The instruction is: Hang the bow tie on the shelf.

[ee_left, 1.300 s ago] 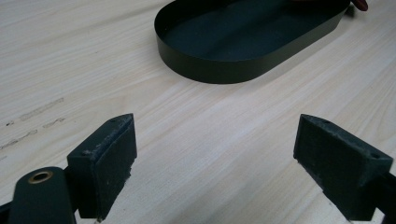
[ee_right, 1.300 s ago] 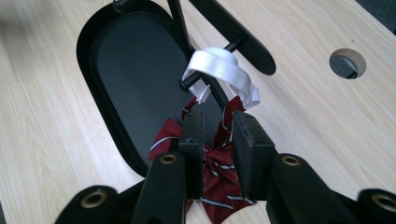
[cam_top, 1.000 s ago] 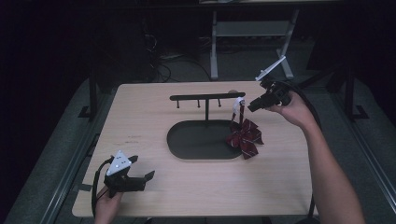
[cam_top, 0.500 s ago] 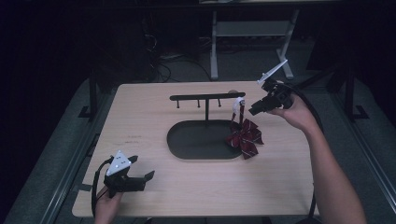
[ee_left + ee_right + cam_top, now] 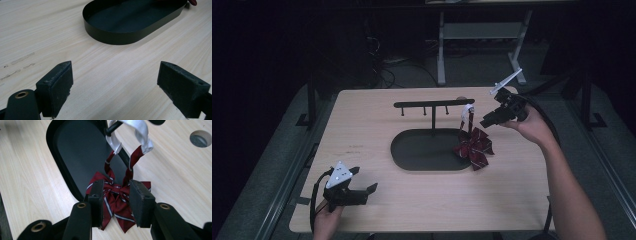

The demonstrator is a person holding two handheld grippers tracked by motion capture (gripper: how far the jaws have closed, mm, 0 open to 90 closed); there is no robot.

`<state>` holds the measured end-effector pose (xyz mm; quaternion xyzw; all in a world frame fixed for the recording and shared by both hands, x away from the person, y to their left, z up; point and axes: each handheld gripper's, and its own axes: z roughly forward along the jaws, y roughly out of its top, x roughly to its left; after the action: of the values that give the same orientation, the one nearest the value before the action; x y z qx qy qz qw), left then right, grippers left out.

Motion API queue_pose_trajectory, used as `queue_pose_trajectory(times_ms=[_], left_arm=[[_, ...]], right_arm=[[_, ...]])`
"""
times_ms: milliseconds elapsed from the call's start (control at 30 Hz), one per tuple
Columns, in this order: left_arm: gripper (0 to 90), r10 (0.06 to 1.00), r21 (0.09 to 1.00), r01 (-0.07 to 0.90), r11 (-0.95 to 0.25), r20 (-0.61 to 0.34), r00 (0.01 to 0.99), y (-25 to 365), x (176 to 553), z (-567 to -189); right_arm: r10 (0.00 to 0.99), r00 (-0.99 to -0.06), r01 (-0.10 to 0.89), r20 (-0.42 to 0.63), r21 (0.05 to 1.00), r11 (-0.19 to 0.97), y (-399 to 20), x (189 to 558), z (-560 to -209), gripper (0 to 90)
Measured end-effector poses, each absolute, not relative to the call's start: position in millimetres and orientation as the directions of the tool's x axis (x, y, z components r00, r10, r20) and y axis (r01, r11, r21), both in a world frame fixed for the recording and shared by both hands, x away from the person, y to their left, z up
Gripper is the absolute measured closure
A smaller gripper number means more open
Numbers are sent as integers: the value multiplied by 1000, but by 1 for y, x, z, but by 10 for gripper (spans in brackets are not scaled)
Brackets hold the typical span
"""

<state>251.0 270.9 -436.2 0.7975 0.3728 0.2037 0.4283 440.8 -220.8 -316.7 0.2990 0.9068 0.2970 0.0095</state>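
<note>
A dark red striped bow tie (image 5: 473,148) hangs by its white strap (image 5: 468,115) from the right end of a black T-shaped stand (image 5: 432,104), low over the right rim of the oval black tray (image 5: 412,150). My right gripper (image 5: 488,121) hovers just right of the strap. Its jaws have just been opening and stand apart. In the right gripper view the bow tie (image 5: 116,195) shows in the gap of the right gripper (image 5: 116,185), with no pad pressing on it. My left gripper (image 5: 365,179) rests open at the front left, holding nothing.
The stand's bar carries several short pegs. In the left gripper view the tray (image 5: 112,37) lies ahead of the left gripper (image 5: 115,67) across bare wood. A round hole (image 5: 200,138) sits in the tabletop behind the stand. Table edges are close to both hands.
The right gripper's jaws have widened and it has drawn slightly back from the strap. The bow tie stays hanging. The left gripper has not moved.
</note>
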Motion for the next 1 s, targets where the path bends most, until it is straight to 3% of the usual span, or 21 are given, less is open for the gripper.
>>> queue_pose_trajectory(times_ms=[1000], left_arm=[[130,771,833,422,-358,9,637,271,251,-437]], right_arm=[[549,-812,559,199,539,630,-233,422,-347,555]])
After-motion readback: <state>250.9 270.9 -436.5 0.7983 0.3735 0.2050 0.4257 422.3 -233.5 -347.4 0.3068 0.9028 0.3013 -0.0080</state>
